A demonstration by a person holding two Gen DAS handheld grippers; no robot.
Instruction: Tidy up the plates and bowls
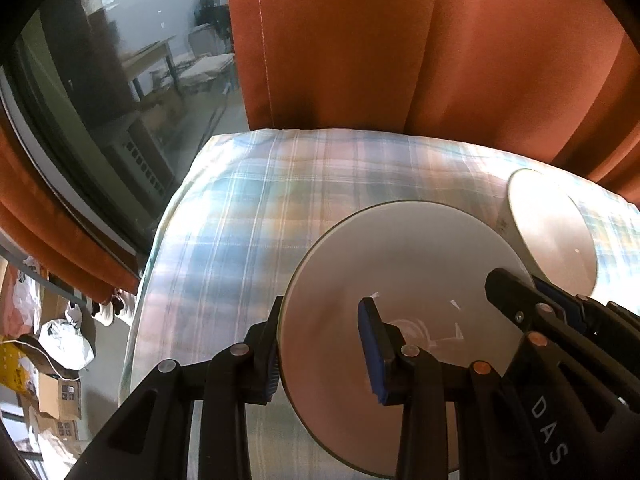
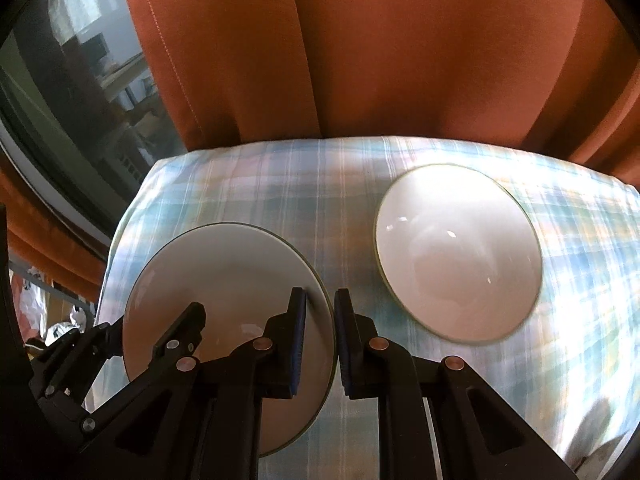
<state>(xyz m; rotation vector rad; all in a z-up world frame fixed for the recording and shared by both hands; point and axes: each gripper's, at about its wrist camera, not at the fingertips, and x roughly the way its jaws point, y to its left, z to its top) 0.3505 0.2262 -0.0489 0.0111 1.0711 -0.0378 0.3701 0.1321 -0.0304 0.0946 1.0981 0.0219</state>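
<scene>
A white plate with a thin green rim sits on the plaid tablecloth. My left gripper straddles its left rim, one finger outside and one over the plate, with a gap around the rim. In the right wrist view the same plate lies at lower left, and my right gripper straddles its right rim, jaws close to it but not clearly pressing. The left gripper's fingers show at that plate's left side. A white bowl stands to the right; it also shows in the left wrist view.
An orange curtain hangs right behind the table's far edge. A dark window is at the left. The tablecloth drops off at the left edge, with bags and boxes on the floor below.
</scene>
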